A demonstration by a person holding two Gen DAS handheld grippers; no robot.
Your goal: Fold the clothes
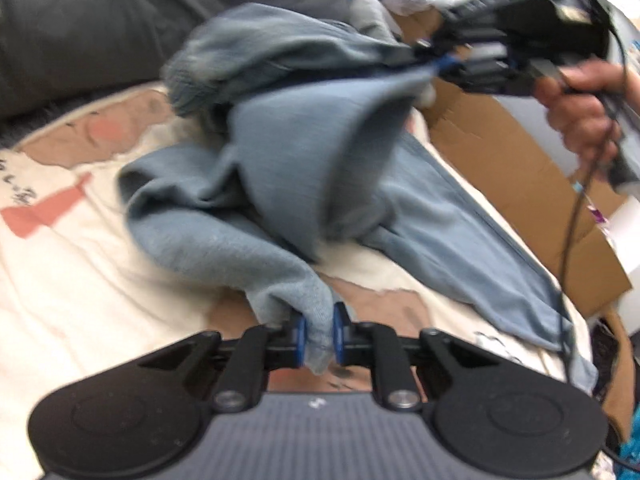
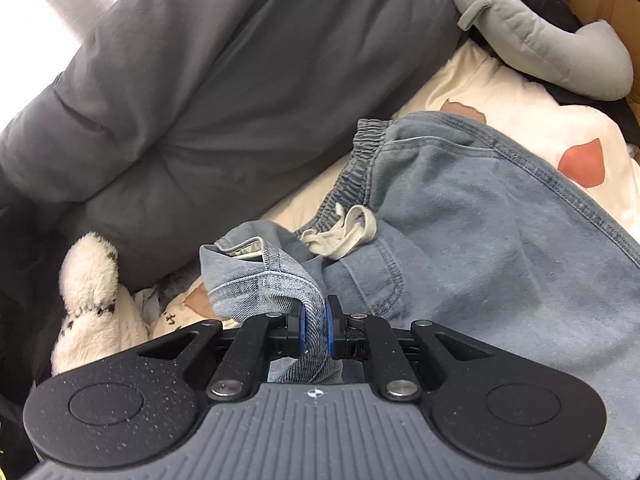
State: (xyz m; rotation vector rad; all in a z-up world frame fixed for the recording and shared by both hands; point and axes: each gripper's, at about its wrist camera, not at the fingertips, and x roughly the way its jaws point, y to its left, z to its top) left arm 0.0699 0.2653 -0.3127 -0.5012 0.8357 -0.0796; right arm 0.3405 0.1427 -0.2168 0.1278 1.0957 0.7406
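Cream patterned bedspread (image 1: 80,264), grey duvet (image 2: 224,92), cardboard box (image 1: 516,168), bright window light behind.

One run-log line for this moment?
left gripper: shut on jeans | right gripper: shut on jeans | jeans: bunched on bedspread

Motion is smearing the left wrist view: the pale blue jeans (image 1: 304,168) are blurring into soft folds. The right gripper (image 1: 444,65) is blurring too, its pads unreadable; the hand (image 1: 580,116) holding it is running off the frame's edge. Cardboard box (image 1: 532,184) contents are perhaps packaging, too blurred to tell.
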